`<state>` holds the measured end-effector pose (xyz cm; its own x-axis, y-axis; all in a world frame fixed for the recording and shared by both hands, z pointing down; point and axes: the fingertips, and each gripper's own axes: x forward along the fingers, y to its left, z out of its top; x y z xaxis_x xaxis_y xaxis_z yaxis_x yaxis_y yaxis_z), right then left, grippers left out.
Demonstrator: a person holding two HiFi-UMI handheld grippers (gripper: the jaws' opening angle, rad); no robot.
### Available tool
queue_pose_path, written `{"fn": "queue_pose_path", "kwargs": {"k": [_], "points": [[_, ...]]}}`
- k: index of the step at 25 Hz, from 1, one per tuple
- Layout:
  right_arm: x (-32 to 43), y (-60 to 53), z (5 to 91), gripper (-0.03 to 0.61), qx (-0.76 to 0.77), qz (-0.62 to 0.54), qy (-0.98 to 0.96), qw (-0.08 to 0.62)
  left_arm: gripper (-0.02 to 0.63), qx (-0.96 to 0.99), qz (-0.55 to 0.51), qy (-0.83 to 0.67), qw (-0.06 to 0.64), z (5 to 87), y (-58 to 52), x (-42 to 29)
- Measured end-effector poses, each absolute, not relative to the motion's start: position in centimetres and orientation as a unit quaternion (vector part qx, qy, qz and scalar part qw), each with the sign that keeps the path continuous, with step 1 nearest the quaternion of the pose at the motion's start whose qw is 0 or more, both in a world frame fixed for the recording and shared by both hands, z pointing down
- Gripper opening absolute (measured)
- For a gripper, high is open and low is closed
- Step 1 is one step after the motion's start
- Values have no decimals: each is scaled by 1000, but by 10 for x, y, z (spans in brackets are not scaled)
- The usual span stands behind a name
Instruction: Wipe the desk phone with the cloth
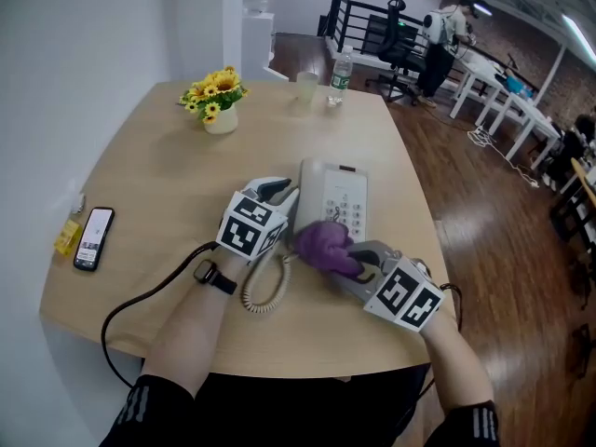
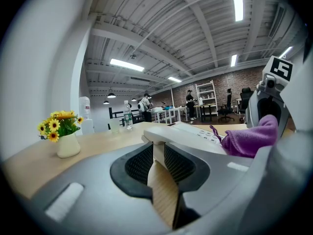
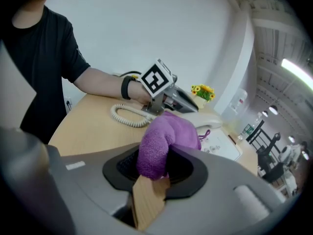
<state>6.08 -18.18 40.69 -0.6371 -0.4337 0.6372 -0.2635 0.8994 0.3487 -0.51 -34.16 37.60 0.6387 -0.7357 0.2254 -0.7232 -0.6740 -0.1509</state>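
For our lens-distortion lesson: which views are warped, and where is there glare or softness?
Both gripper views bulge fisheye, black at the corners. Left gripper view: ceiling tubes glare; desk phone sharp. Right gripper view: cloth sharp, distant room soft. Head view: evenly lit, table glare-free.

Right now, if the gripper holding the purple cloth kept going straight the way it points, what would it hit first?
Most likely the desk phone: the right gripper, shut on the purple cloth, points at its keypad, and the cloth seems to touch it, though depth is unclear.
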Motion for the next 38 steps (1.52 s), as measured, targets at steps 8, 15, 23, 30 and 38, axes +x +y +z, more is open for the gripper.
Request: {"fn": "queue_pose_path", "kwargs": {"k": [8, 15, 23, 30, 38], "points": [[23, -196, 400, 120, 185, -239, -869, 391, 64, -905, -133, 404, 24, 376, -341, -6], [50, -207, 422, 118, 201, -194, -869, 409, 64, -905, -134, 403, 23, 376, -342, -7], [109, -209, 423, 118, 246, -132, -874, 398, 64, -905, -135, 404, 24, 376, -341, -7], [159, -208, 433, 118, 287, -89, -864, 405, 64, -904, -135, 404, 25, 376, -341, -6], [189, -207, 413, 118, 327, -82, -861, 381, 64, -905, -134, 404, 24, 376, -341, -6]]}}
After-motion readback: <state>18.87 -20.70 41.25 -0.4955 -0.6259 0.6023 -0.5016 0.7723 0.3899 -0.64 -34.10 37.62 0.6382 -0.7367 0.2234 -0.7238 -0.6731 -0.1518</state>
